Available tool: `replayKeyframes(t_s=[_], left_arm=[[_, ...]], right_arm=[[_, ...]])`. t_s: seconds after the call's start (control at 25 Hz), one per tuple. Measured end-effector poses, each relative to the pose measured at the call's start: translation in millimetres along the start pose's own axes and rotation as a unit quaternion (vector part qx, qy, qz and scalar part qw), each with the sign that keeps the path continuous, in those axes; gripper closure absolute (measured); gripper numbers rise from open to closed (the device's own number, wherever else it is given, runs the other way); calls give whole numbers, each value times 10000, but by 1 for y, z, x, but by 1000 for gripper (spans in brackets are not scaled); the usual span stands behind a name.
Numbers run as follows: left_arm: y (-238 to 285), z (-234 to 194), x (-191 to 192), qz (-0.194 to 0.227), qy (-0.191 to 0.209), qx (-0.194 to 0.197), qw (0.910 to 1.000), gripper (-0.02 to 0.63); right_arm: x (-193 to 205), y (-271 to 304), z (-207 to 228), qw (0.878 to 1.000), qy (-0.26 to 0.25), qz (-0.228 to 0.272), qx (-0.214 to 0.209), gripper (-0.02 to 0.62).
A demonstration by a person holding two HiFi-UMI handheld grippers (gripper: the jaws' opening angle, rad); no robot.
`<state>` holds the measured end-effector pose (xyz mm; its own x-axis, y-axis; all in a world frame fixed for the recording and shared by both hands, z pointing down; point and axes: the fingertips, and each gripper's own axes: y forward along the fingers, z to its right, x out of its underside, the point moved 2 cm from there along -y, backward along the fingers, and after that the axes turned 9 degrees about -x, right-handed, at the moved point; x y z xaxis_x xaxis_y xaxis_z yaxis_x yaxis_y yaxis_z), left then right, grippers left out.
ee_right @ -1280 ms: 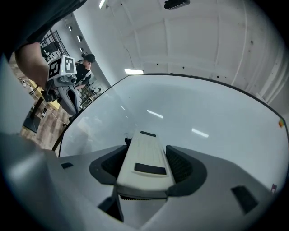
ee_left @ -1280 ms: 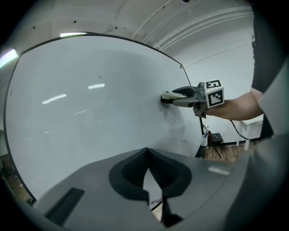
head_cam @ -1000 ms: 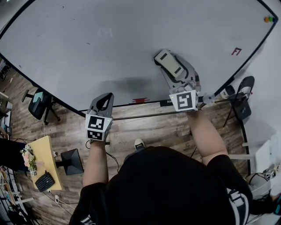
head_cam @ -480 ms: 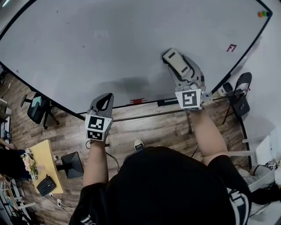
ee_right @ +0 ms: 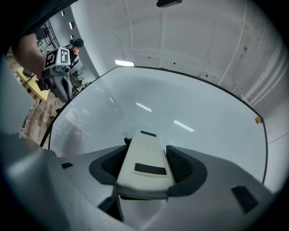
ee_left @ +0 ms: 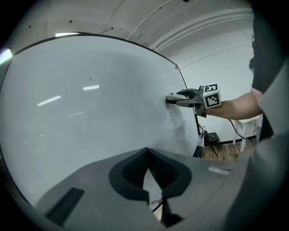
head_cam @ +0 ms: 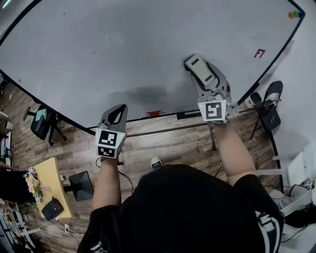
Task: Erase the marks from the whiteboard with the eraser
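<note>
Right arm: the right forearm [head_cam: 231,148] is bare and stretched forward, reaching out to the whiteboard [head_cam: 123,54]. The marker cube [head_cam: 213,111] faces back at the person.
Right tongs: the right tongs [head_cam: 202,76] are clamped on the eraser [ee_right: 144,155], one jaw on each long side, around its middle.
Eraser place: low on the whiteboard, towards its right edge and a little above the bottom edge.
Eraser axis: the long axis runs in line with the tongs. The far end points at the board and meets it, and the pale back with its black label is turned towards the right gripper's camera. I can't tell whether the felt lies flat.
Left arm: the left forearm [head_cam: 107,183] is held straight forward, lower than the right.
Left tongs: the left tongs [head_cam: 117,109] are clenched tip to tip with nothing between them. They sit by the board's bottom edge, well left of the eraser. I can't tell whether they touch the board.
Marks: a small red mark [head_cam: 259,53] sits near the right edge, up and right of the eraser and well apart from it. There is also a faint trace [head_cam: 114,38] in the upper middle.
Corner: coloured magnets [head_cam: 294,15] sit at the top right corner.
</note>
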<state>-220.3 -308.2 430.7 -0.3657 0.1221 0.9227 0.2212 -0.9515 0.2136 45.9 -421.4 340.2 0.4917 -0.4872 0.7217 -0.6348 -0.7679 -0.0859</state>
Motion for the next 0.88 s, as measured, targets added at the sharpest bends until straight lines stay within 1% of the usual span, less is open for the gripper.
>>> replayKeyframes(t_s=[0.16,0.32,0.44,0.88], left_arm=[[1,1,0,4,2,3,10000,595],[3,3,1,0,0,7,10000,595],[3,5,0,7,-4,-11,10000,595],[-13,-9,8,-29,-78,-155,9998,595]], right_arm=[[0,3,-3,9999,-5,125,-28,334],[-5,6,-3,9999,-107,54,-62,334],[-10,9,-6,9998,-85,129,-112,334],[-36,29,-35,9987,-206,268,-386,334]])
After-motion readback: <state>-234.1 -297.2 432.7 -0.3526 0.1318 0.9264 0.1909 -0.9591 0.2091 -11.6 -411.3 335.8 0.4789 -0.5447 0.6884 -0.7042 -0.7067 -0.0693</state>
